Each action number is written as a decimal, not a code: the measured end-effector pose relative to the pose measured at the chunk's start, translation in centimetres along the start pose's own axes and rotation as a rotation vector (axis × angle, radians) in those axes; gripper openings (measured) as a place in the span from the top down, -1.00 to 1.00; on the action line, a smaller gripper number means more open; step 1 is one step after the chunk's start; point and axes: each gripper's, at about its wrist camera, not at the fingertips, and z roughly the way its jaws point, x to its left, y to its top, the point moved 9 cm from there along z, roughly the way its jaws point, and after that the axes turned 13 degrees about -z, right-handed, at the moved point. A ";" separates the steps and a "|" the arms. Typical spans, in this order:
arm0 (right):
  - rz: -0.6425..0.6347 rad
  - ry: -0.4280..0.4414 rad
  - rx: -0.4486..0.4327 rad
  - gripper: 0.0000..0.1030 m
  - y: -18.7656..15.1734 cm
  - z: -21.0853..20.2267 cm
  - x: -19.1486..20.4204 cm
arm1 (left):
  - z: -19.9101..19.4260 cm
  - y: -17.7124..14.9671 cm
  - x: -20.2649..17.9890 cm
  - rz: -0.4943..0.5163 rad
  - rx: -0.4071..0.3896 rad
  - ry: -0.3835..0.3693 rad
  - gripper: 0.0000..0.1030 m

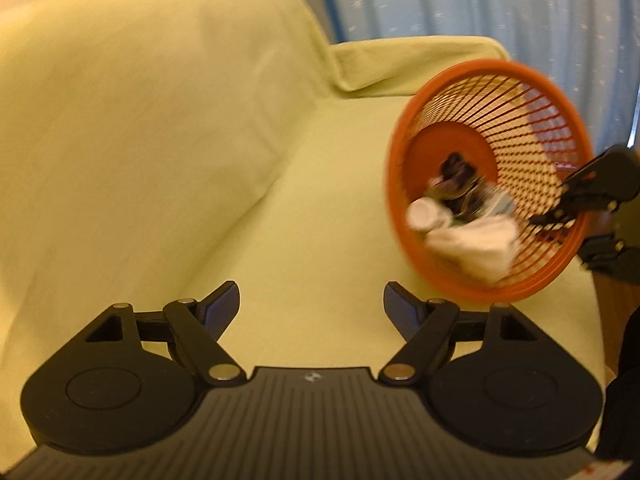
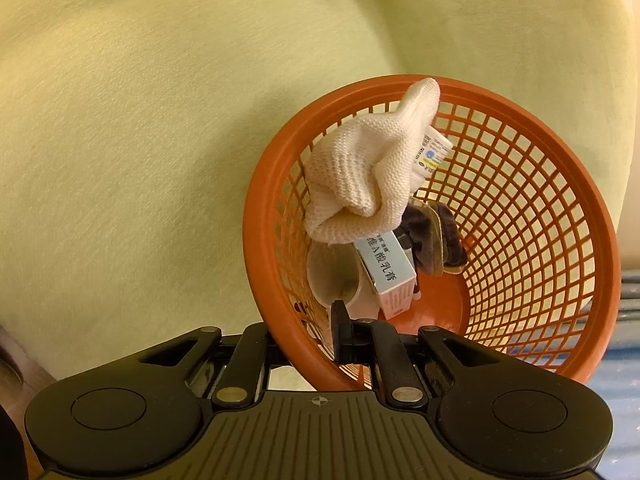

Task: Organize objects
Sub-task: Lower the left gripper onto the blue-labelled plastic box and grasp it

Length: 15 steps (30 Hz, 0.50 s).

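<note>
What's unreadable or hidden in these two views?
- Left wrist view: contents of the orange basket are motion-blurred; only the white glove is recognisable.
- Right wrist view: the glove covers part of the box text; the dark item is unclear.
- Right gripper: outer finger hidden behind the basket wall.
</note>
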 end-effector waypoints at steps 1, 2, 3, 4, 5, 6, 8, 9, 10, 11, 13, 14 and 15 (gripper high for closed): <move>0.006 0.002 0.000 0.85 -0.1 -0.1 0.1 | -0.1 -0.5 0.7 -0.014 0.004 0.012 -0.47; 0.013 0.003 -0.001 0.85 -0.1 -0.1 0.0 | -0.2 -0.7 1.3 -0.028 0.007 0.023 -0.47; 0.016 0.003 -0.001 0.85 0.0 -0.1 -0.1 | -0.4 -1.1 2.0 -0.042 0.011 0.035 -0.47; 0.016 0.003 0.000 0.85 0.0 -0.2 0.0 | -0.5 -1.5 2.6 -0.054 0.015 0.045 -0.48; 0.017 0.001 0.000 0.85 -0.1 -0.3 0.1 | -0.7 -2.0 3.1 -0.064 0.017 0.055 -0.49; 0.016 0.000 0.000 0.85 -0.2 -0.4 0.2 | -0.8 -2.5 3.7 -0.074 0.021 0.066 -0.49; 0.017 -0.002 0.002 0.85 -0.2 -0.6 0.5 | -1.1 -3.5 4.9 -0.096 0.030 0.084 -0.50; 0.020 -0.002 0.002 0.84 -0.3 -0.5 0.5 | -1.1 -4.1 5.4 -0.106 0.035 0.094 -0.50; 0.025 -0.001 0.002 0.84 -0.2 -0.7 0.6 | -1.2 -4.6 6.0 -0.114 0.040 0.104 -0.50; 0.029 0.000 0.002 0.84 -0.1 -0.6 0.5 | -1.3 -5.1 6.5 -0.121 0.045 0.114 -0.51; 0.040 0.005 0.002 0.84 -0.1 -0.1 0.0 | -1.3 -5.9 7.5 -0.136 0.052 0.132 -0.51; 0.045 0.007 0.002 0.84 0.0 -0.2 0.0 | -1.3 -6.2 8.0 -0.146 0.054 0.139 -0.52; 0.046 0.009 0.002 0.84 0.0 -0.2 0.0 | -1.3 -6.5 8.4 -0.156 0.055 0.145 -0.54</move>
